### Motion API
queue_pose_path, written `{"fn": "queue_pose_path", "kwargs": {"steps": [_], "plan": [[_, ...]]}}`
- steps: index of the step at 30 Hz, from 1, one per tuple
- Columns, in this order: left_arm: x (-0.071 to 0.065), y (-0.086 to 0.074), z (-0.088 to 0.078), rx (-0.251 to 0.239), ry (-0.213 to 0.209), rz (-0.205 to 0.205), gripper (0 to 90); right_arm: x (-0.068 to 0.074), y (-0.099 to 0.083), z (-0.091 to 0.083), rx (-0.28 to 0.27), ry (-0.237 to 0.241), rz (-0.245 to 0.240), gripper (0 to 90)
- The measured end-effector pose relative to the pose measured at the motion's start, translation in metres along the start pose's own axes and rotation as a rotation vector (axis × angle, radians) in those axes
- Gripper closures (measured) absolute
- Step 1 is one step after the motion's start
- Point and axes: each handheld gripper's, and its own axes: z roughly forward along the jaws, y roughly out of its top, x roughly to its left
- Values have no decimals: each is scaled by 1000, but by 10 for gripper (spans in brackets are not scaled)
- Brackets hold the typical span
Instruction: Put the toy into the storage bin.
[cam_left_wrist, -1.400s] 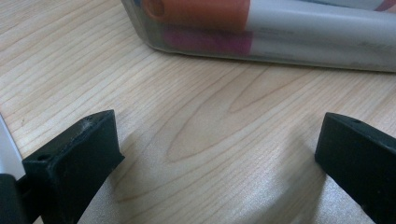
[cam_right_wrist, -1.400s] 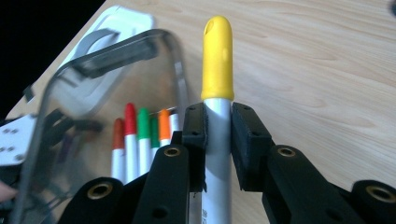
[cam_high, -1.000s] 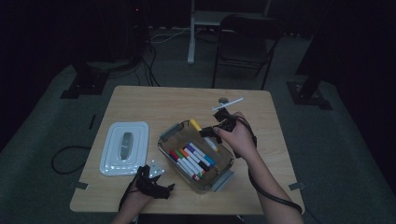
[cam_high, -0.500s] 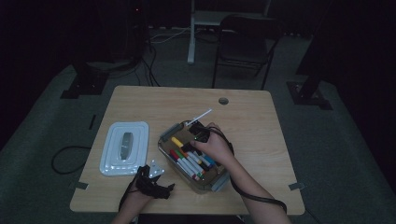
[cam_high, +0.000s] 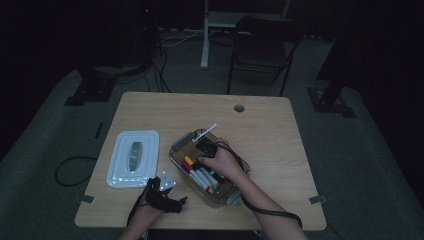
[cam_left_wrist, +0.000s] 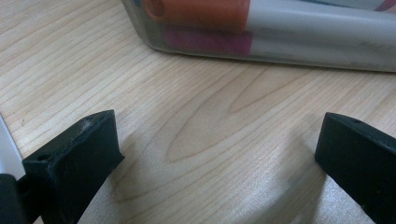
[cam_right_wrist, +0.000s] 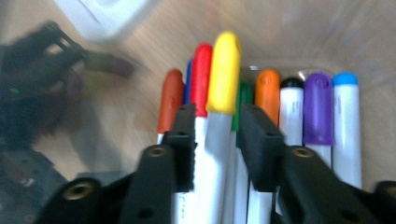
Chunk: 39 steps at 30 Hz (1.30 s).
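In the high view, a white lid (cam_high: 134, 159) lay flat on the left part of the wooden table (cam_high: 280, 130), and just below and right of it, near the bottom edge of the frame, my left gripper (cam_high: 162, 192) rested low on the tabletop. In the left gripper view its two black jaws stood spread wide at the lower corners with only bare wood between them, and the clear container (cam_left_wrist: 261, 44) ran along the top of that frame, an orange cap and a pink cap showing through its wall. Moving right in the high view, the container (cam_high: 181, 144) sat at the middle of the table, packed with markers lying side by side, and my right gripper (cam_high: 206, 150) reached down into it from above. In the right gripper view the yellow-capped marker (cam_right_wrist: 224, 74) stood at the center of the frame between my jaws, which had just been opening, so they flanked its white barrel without clearly pressing on it. To its left lay the red and orange caps, to its right green, orange, black, purple and light blue.
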Motion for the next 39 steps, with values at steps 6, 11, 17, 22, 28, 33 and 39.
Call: {"fn": "queue_pose_path", "kwargs": {"steps": [6,11,17,22,28,33,39], "plan": [[0,0,0,0,0,0,5,0,-4,-27,-103,36,-37,534],[0,0,0,2,-2,0,5,0,-11,-61,-232,54,-70,432],[0,0,0,1,-1,-1,5,-11,-25,-95,-344,40,-74,376],[0,0,0,0,0,-2,5,-31,-40,-110,-408,10,-61,346],[0,0,0,0,0,-1,5,-54,-60,-117,-449,-18,-23,347],[0,0,0,0,0,-1,5,-69,-79,-121,-479,-61,13,334],[0,0,0,3,0,2,5,-88,-104,-124,-519,-126,76,318]]}}
